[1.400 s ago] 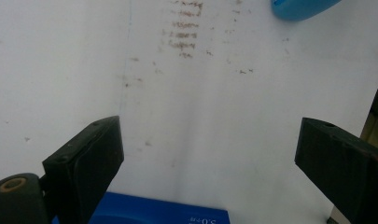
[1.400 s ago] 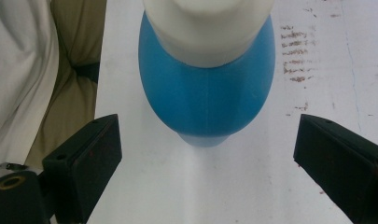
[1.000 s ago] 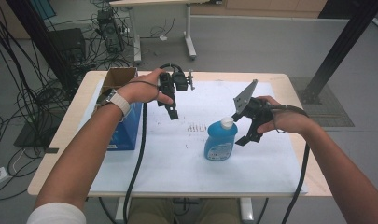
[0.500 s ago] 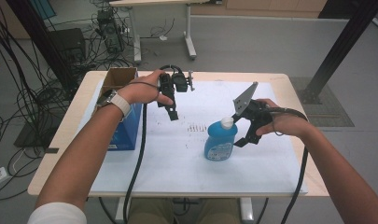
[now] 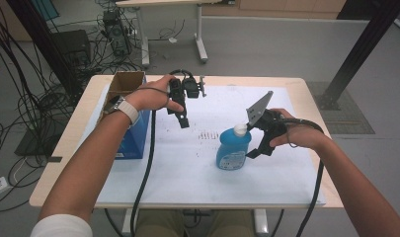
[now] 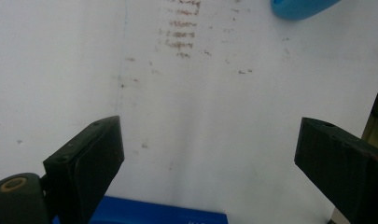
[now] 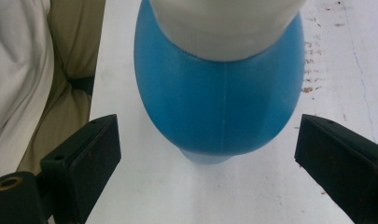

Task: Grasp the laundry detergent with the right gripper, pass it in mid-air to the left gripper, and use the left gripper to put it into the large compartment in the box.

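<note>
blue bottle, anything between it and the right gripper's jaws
Nothing visible. The right gripper is open, its jaws on either side of the blue bottle with only bare white sheet in the gaps. The left gripper hangs well apart.

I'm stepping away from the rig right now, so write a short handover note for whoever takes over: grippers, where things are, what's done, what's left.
Right gripper: open, jaws on either side of the upright blue plastic bottle with a white cap, not closed on it.
Left gripper: open, holding nothing, raised above the white paper sheet covering the table.
Blue carton and open cardboard box sit at the table's left edge.
Done: right gripper lined up on the bottle.
Left: probably close on the bottle and lift it; its destination can't be told.
</note>
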Demonstrator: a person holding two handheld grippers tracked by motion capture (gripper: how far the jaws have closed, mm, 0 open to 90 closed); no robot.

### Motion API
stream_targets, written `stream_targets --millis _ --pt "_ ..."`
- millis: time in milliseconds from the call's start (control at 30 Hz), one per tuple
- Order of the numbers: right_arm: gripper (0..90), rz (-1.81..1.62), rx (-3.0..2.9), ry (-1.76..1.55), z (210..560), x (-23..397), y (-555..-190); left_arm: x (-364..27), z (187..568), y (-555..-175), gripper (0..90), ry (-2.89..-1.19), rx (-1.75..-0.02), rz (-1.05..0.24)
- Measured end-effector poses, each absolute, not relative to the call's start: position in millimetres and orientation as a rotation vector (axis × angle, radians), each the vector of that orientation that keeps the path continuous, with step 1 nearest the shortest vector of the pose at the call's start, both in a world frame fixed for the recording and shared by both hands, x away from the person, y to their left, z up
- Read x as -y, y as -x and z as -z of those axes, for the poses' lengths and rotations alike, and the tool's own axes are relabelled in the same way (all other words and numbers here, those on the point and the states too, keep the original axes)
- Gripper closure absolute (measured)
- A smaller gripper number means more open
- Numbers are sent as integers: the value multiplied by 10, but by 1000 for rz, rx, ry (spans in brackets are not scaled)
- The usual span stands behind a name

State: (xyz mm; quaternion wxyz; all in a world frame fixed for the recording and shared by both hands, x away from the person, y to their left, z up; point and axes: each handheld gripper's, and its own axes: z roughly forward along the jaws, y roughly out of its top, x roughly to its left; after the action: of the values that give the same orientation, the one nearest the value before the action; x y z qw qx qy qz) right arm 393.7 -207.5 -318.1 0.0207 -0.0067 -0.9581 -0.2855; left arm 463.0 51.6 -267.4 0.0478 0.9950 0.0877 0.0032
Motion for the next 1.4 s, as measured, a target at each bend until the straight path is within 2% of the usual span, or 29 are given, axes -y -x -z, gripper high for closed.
stream_targets --millis 1400 --pt "111 1053 2923 64 3445 2081 -3925 -513 2719 -4621 85 -3037 -273 1"
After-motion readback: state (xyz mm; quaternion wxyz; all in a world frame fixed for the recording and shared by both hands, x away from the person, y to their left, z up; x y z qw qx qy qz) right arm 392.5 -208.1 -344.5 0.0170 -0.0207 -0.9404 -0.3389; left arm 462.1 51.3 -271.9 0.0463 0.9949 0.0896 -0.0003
